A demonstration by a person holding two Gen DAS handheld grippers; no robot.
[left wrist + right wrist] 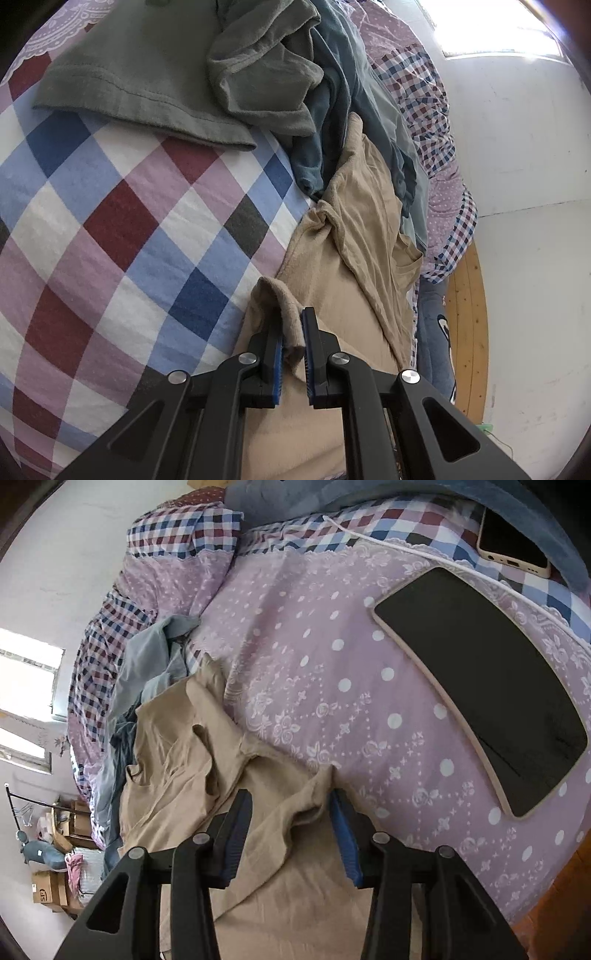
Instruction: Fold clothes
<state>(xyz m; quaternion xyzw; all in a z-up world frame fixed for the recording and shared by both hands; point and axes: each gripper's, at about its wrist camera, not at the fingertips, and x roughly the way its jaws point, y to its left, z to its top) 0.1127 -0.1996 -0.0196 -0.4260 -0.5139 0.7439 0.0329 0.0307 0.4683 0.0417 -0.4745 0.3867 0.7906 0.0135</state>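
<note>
The left gripper [293, 332] is pinching a bunched edge of the beige garment [354, 236] at lower centre. The right gripper [291, 812] is standing spread wide, a fold of that garment [177, 746] lying loose between its fingers. Above, a grey-green shirt [136, 70] is lying on the checked bedcover [110, 206]; a tablet [480, 686] is sitting at right.

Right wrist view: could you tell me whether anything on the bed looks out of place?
Yes: a dark-screened tablet and a cream-cased phone lie on the lilac dotted bedspread, beside the beige garment, crowding the folding space.
</note>
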